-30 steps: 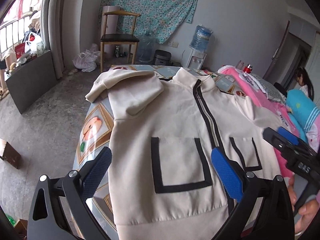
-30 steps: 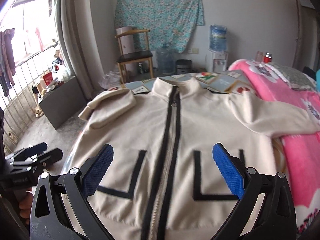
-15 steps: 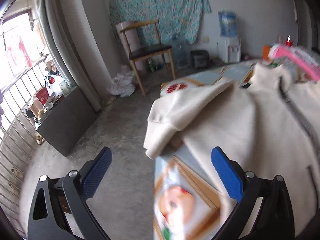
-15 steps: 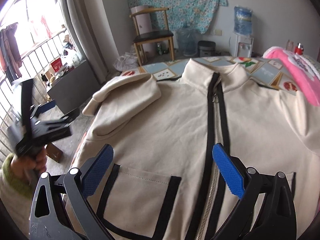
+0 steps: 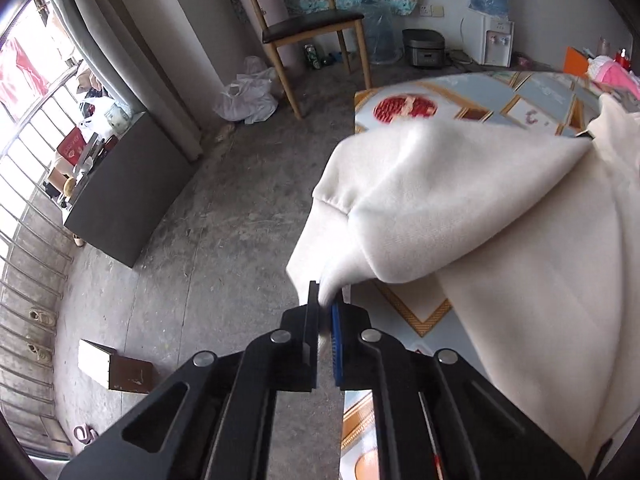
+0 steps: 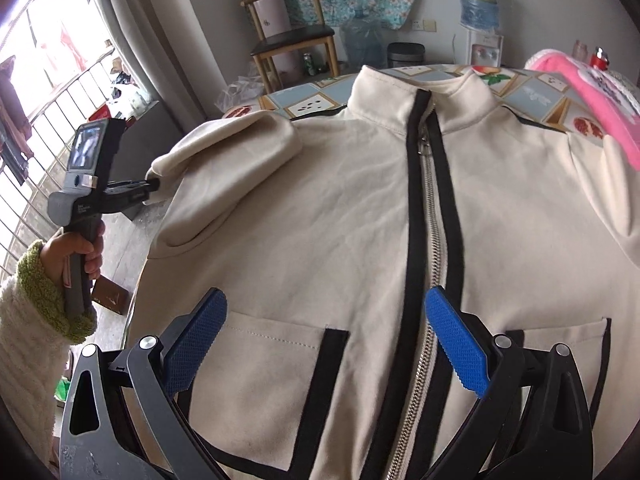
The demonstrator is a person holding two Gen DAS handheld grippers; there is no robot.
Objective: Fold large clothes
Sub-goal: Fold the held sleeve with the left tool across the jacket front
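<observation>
The left wrist view sits close off the table's (image 5: 472,304) side edge, looking along it toward the chair (image 5: 304,28) at 12 o'clock. The right wrist view hovers above the jacket (image 6: 320,216), facing its collar. Both share chair, sleeve cuff (image 5: 320,240) and water dispenser (image 6: 480,12).

- A cream jacket (image 6: 328,216) lies front-up and spread flat, collar toward 12 o'clock and hem toward 6 o'clock in the right wrist view.
- A silver zipper (image 6: 430,208) edged with black bands runs down its middle, closed up to the standing collar (image 6: 384,96).
- Two black-trimmed chest pockets (image 6: 280,364) sit at about 7 and 4 o'clock.
- The sleeve (image 5: 420,200) at 10 o'clock is folded over the shoulder; its ribbed cuff (image 5: 316,248) hangs off the edge, pinched at the tip.
- The other sleeve (image 6: 612,200) stretches toward 3 o'clock.
</observation>
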